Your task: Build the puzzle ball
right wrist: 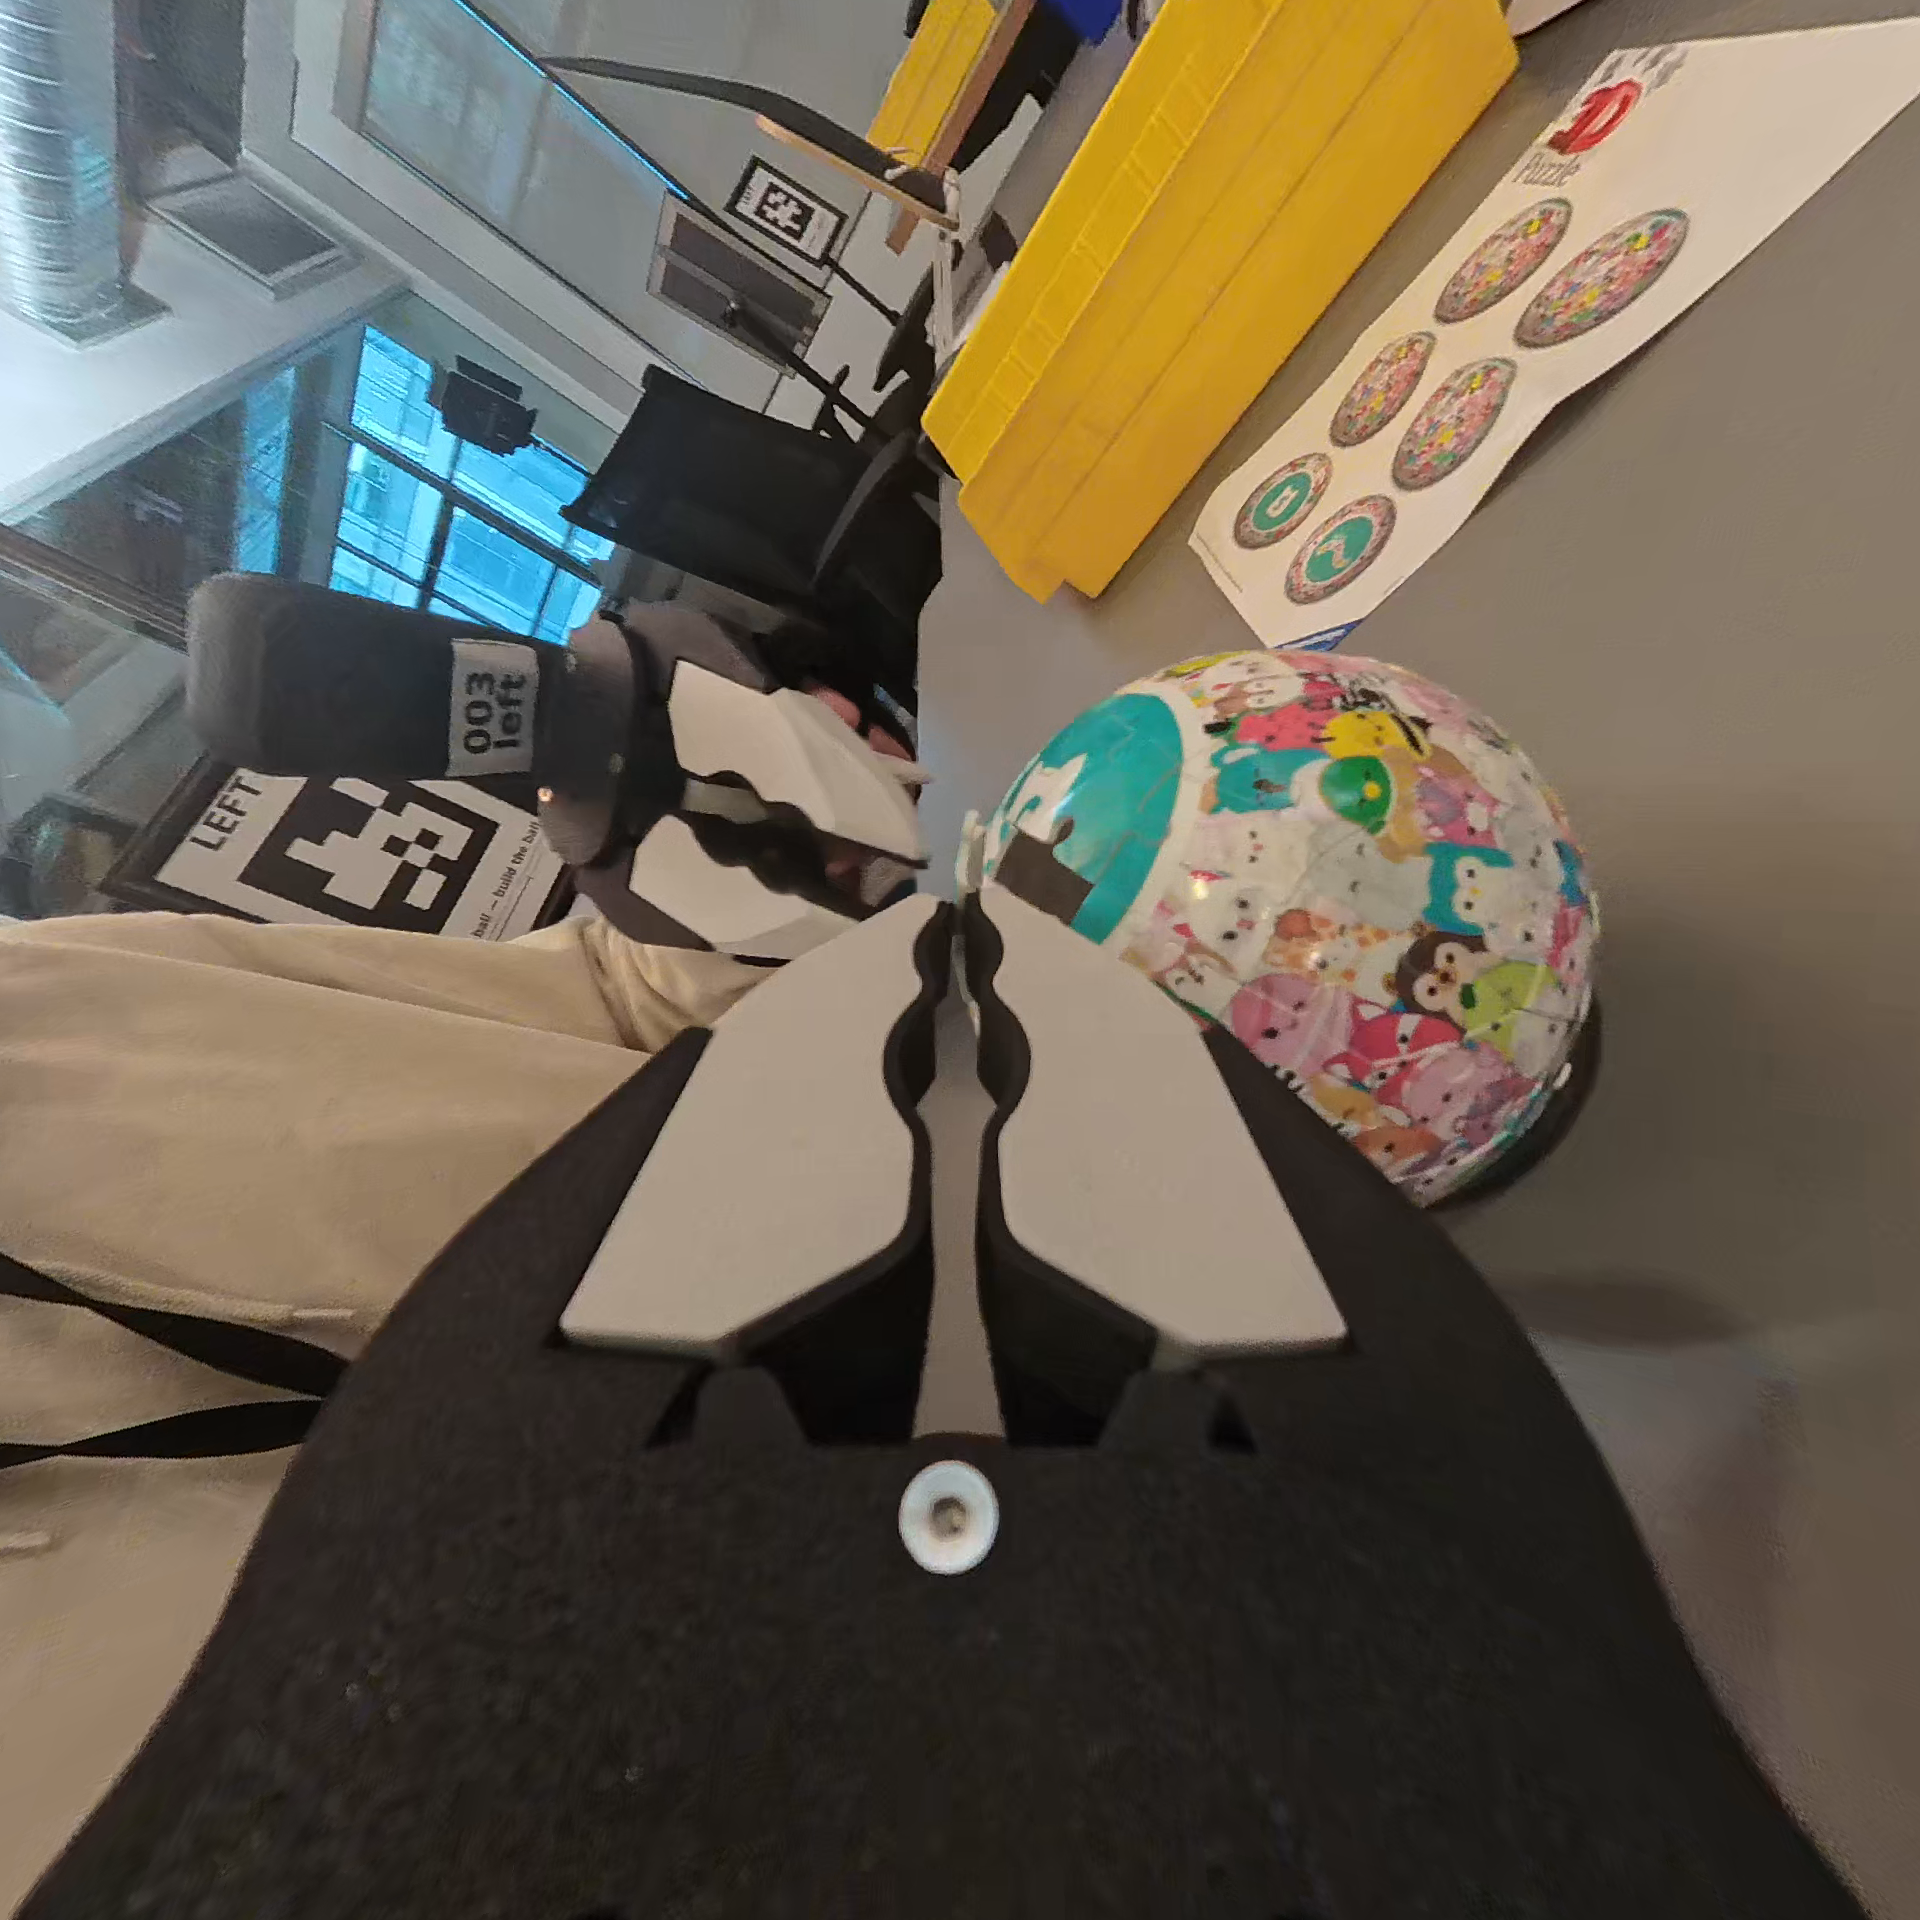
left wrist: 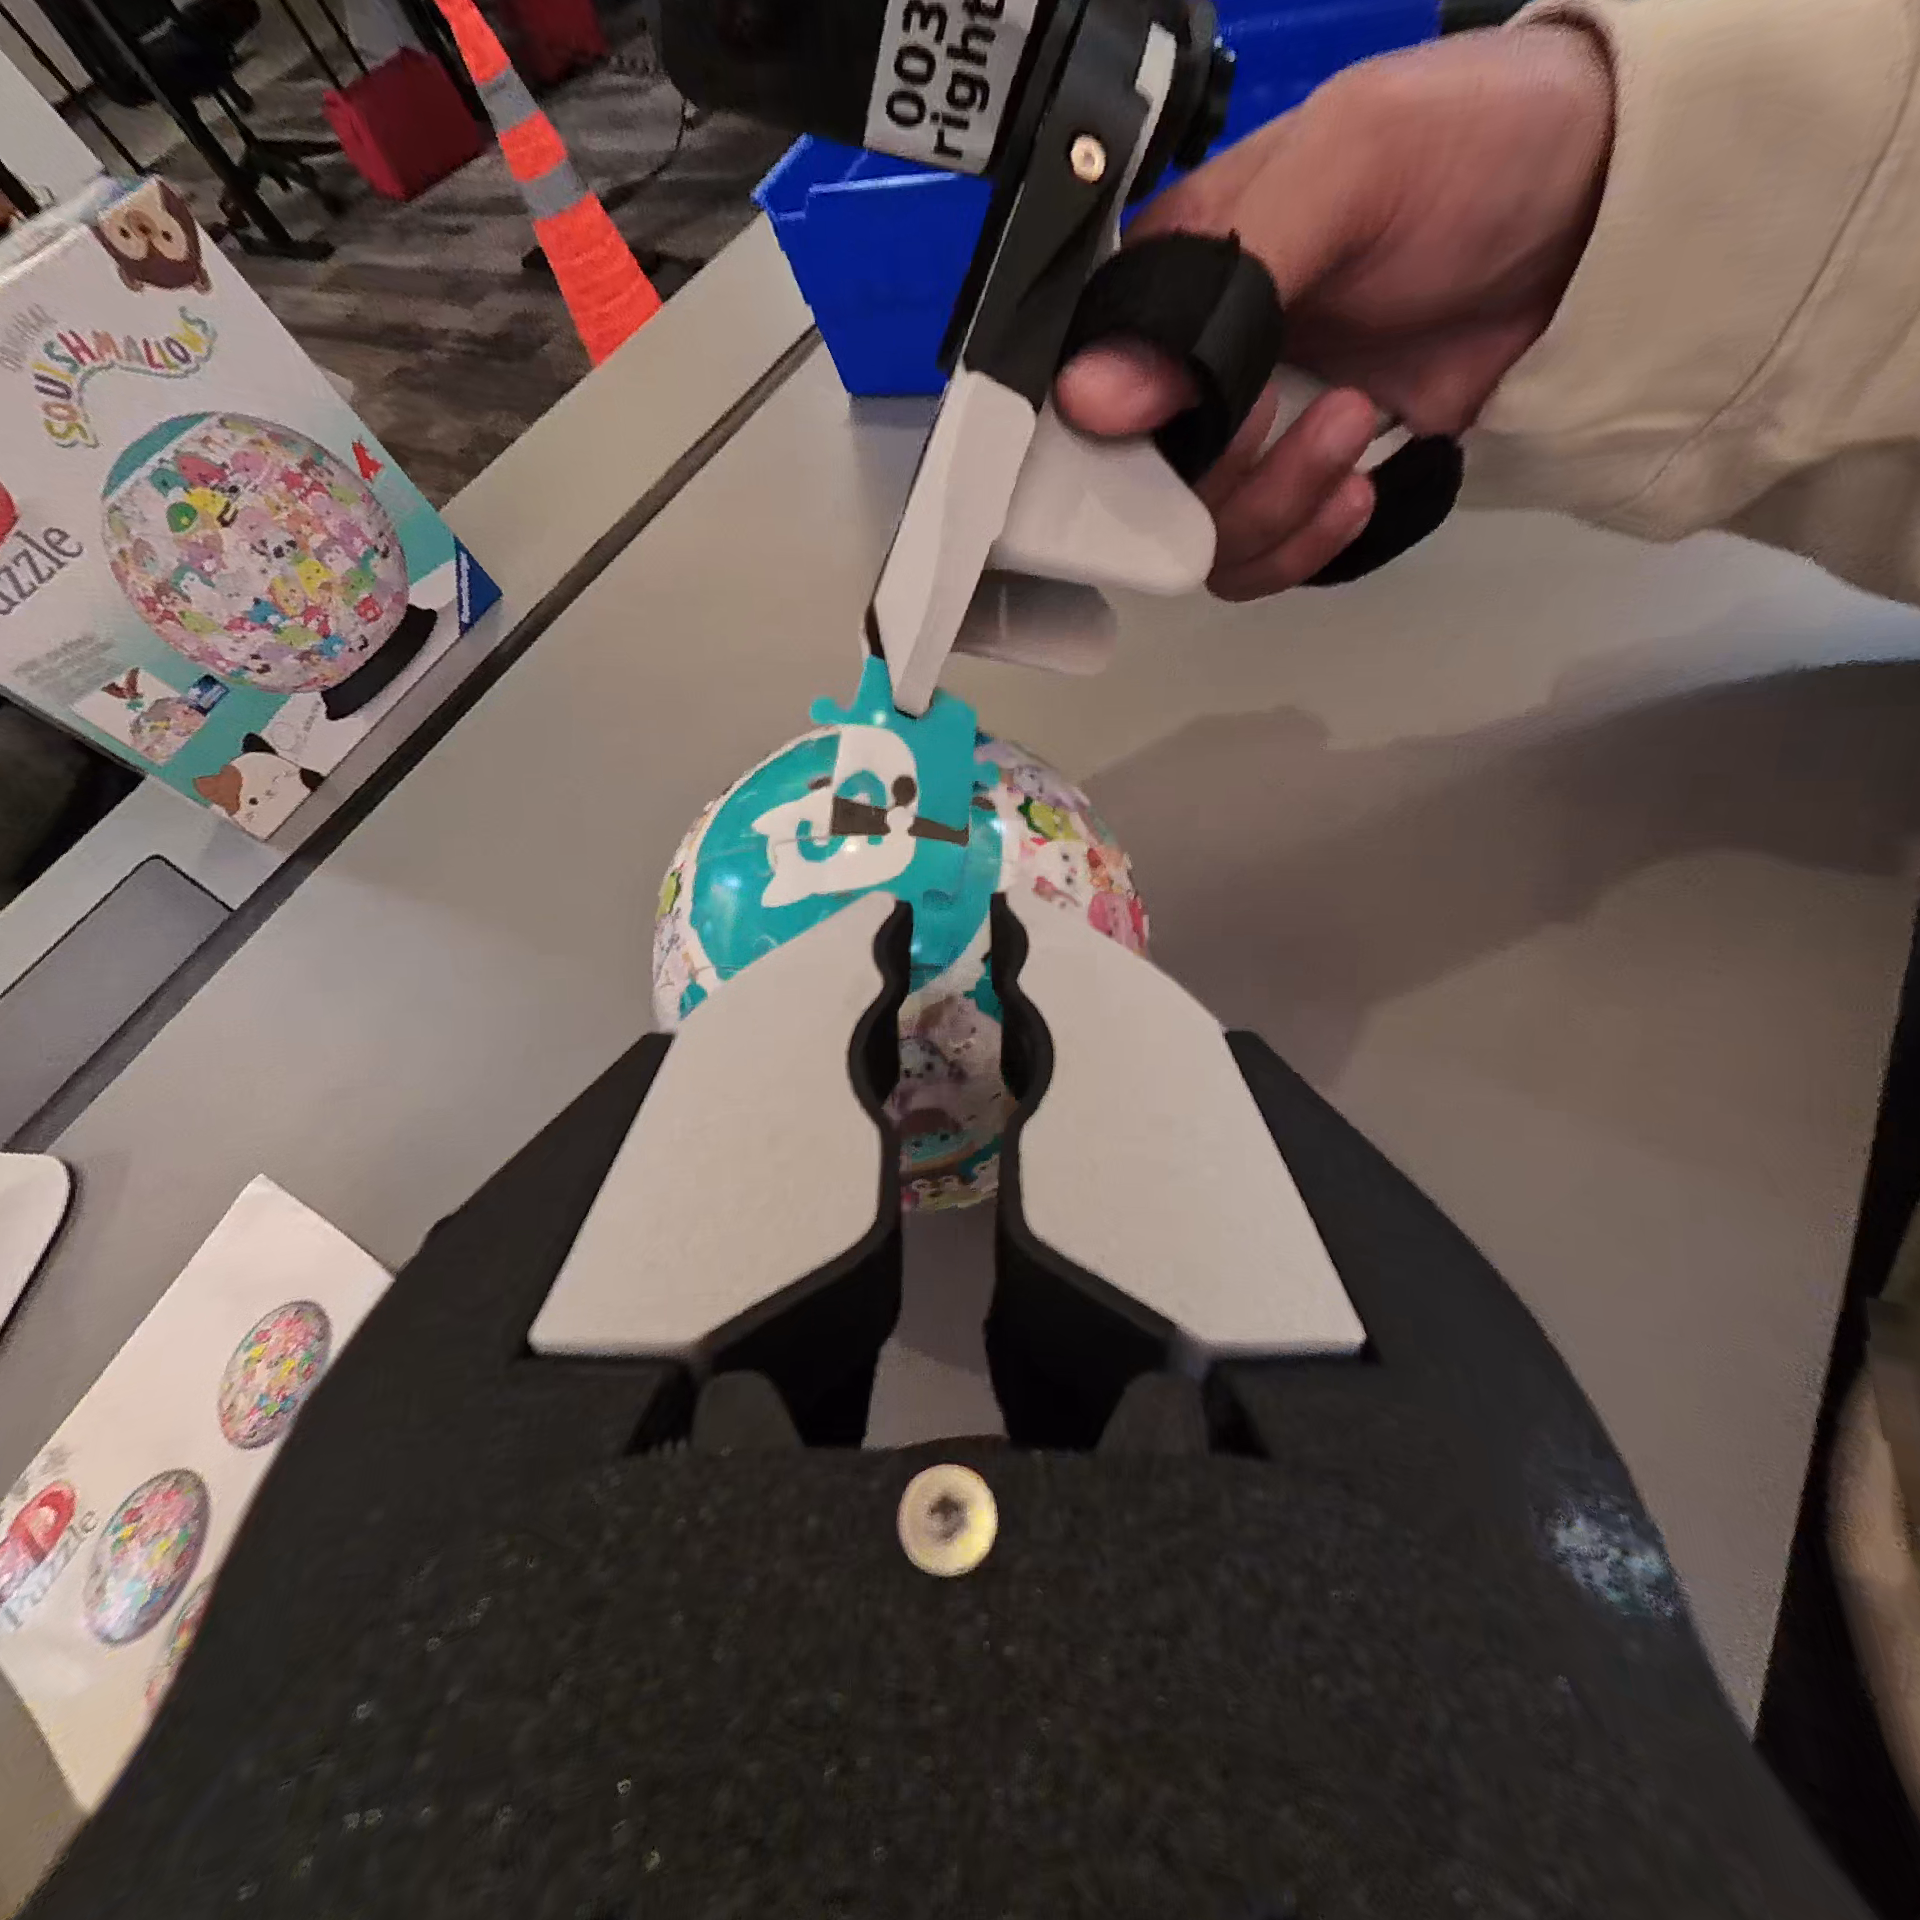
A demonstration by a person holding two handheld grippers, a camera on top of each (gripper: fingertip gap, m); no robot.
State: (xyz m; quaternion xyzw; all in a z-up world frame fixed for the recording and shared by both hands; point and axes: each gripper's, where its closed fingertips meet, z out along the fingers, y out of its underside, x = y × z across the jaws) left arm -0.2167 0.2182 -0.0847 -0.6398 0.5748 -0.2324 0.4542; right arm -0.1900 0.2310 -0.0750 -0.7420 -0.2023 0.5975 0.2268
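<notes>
Fingers on my right gripper [right wrist: 958,914] are pinched on a teal puzzle piece [left wrist: 914,764], holding it edge-first against the top of the puzzle ball [right wrist: 1288,914], right at the teal patch where a dark gap shows. My left gripper [left wrist: 951,914] sits just in front of the ball with a narrow gap between its fingers and nothing in them; I can't tell if the tips touch the ball. The ball sits on a dark stand on the grey table [left wrist: 1455,935]. Further out I see the puzzle box [left wrist: 208,499], an instruction sheet [right wrist: 1475,343], a yellow bin [right wrist: 1195,291], a blue bin [left wrist: 883,260] and an orange cone [left wrist: 561,187].
</notes>
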